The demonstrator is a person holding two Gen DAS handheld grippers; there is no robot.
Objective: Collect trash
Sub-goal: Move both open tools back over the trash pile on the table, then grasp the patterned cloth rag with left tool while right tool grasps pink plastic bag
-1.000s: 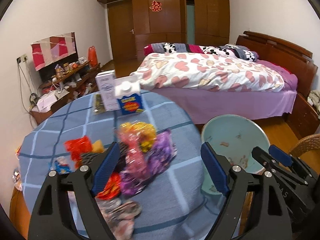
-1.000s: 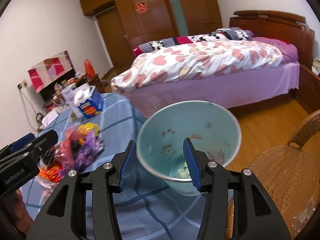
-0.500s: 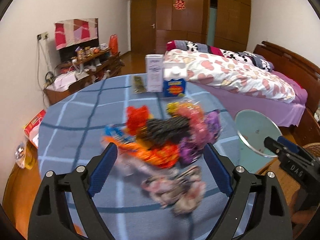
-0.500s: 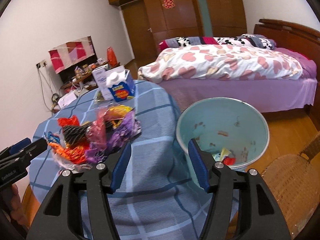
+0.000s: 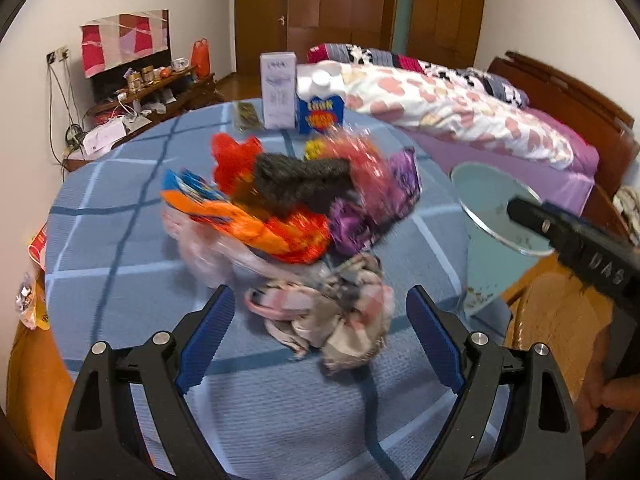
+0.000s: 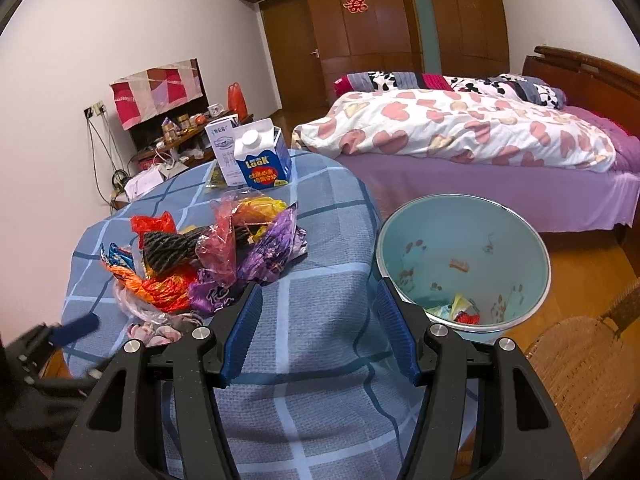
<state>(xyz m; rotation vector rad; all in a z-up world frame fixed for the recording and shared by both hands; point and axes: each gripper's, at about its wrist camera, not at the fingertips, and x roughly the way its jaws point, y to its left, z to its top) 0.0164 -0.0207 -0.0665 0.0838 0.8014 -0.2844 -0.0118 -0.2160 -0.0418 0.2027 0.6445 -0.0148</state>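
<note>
The left tongs (image 5: pixel 318 338) gape wide with nothing between them, hovering just above a crumpled pink-and-grey wrapper (image 5: pixel 332 320) at the near edge of the trash pile (image 5: pixel 288 204) on the table (image 5: pixel 120 280). The right tongs (image 6: pixel 320 330) are also spread wide and empty, poised over the table's right edge beside the bin (image 6: pixel 460 260), which stands on the floor just to the right of the table and already holds a few scraps.

The pile sits mid-table: orange, red, purple and black wrappers tangled with thin clear plastic. Behind it, at the far side, stand a white box (image 6: pixel 225 152) and a blue milk carton (image 6: pixel 260 160), well apart from the litter.

The risks look plain. The left view is blurred, which suggests fast motion; closing on the wrapper at that pace could pinch the checked tablecloth along with it and drag the whole cloth. The wrappers are light, slippery and interlocked, so lifting one may pull others along and shed them on the floor short of the bin. A grip on only a loose corner would likely slip free mid-carry.
</note>
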